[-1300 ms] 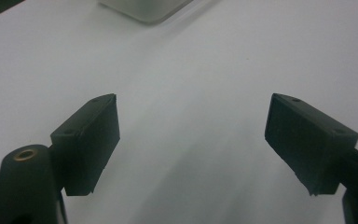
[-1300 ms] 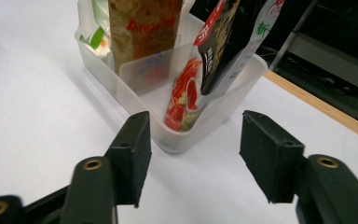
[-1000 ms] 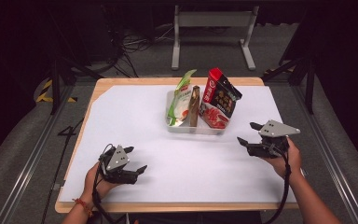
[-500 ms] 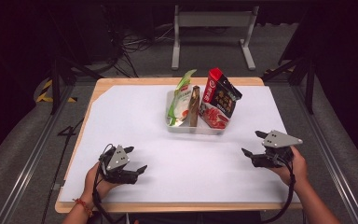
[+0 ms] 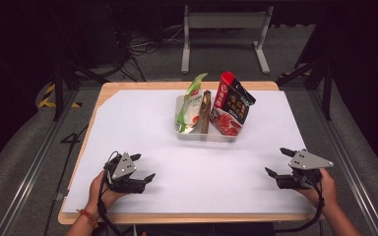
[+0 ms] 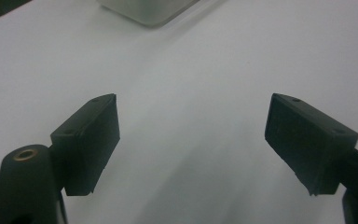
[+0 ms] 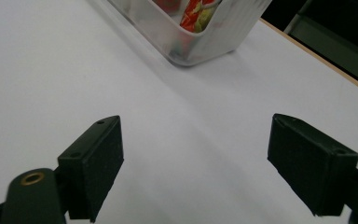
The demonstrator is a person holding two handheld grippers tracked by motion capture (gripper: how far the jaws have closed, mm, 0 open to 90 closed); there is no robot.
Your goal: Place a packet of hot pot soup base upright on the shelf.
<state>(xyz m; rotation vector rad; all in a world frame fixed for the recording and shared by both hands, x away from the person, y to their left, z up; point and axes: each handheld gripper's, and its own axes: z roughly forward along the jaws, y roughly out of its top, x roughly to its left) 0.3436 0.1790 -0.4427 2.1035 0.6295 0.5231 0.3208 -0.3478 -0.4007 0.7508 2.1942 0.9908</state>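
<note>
Beyond both tongs (image 5: pixel 282 163), packet-filled tray (image 5: pixel 206 136).

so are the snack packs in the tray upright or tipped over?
Upright: the green pack, brown pack and red pack stand on end in the tray, leaning slightly.

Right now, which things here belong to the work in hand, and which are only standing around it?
Belonging to the work:
- clear tray
- green packet
- brown packet
- red packet
- left gripper, open
- right gripper, open

Only around:
- metal frame
- floor cables
</note>
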